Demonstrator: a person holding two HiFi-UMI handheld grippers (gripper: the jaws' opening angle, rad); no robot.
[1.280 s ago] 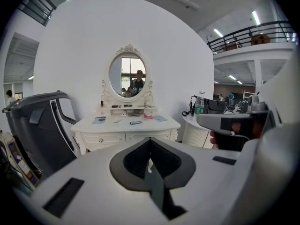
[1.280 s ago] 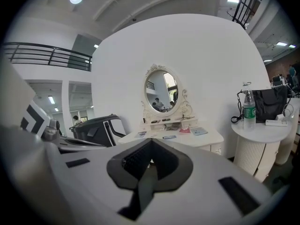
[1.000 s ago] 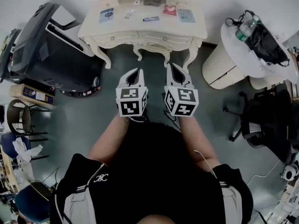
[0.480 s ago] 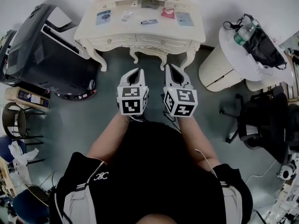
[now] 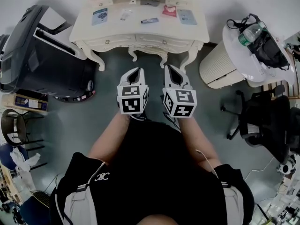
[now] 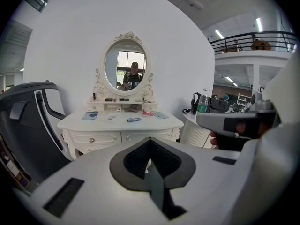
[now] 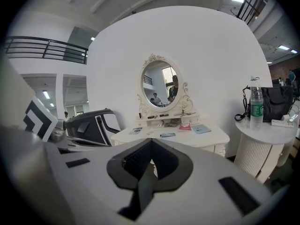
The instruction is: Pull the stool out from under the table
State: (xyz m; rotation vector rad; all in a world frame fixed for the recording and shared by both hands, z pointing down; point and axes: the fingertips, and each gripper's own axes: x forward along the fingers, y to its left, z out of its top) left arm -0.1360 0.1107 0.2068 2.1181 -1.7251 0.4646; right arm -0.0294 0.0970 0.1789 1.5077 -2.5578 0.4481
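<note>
Stool (image 5: 150,52) tucked under the vanity counter (image 5: 140,28), straight ahead of left gripper (image 5: 136,71) and right gripper (image 5: 170,69), equally near, fingers pressed together, empty.

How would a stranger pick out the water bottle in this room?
Start at the cream dressing table against the wall; to its right stands a round white side table. On that top, beside the black bag, is the bottle: the only upright clear thing, with a green label.
</note>
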